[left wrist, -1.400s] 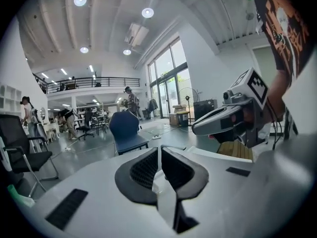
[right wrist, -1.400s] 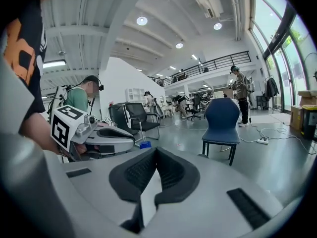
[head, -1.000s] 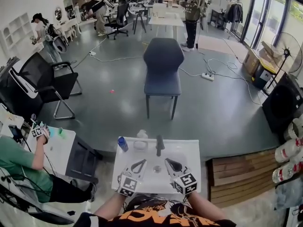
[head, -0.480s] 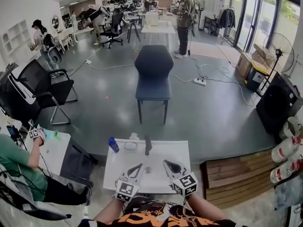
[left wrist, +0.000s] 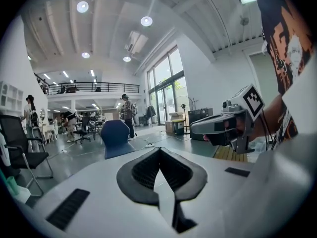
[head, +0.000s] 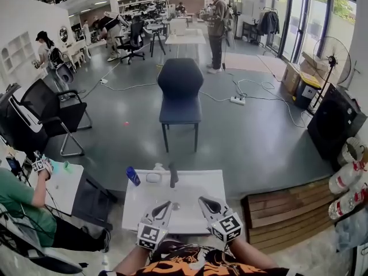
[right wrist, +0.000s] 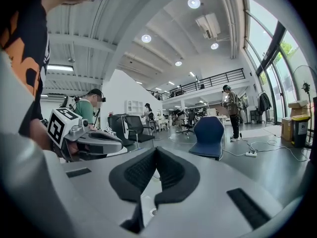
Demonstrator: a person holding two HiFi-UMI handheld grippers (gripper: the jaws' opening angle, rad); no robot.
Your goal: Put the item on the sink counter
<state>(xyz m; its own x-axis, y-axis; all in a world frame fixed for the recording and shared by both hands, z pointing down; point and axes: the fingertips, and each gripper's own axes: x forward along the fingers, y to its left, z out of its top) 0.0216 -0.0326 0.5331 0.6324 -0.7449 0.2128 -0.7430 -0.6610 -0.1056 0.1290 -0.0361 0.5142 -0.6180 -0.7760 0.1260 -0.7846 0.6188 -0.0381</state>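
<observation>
The left gripper (head: 167, 204) and right gripper (head: 203, 202) are both clenched on nothing at the near edge of the white sink counter (head: 211, 183), while the upright blue bottle (head: 133, 176), probably the item, stands at its far left corner, nearer the left gripper.

1. A blue chair (head: 180, 91) is standing alone on the glossy grey floor (head: 259, 148), a power strip (head: 237, 100) lying behind it
2. A black office chair (head: 52, 105) is sitting at left
3. Daylight is pouring through tall glass doors (head: 299, 16) at right
4. Round ceiling lights (left wrist: 82, 6) are glowing overhead
</observation>
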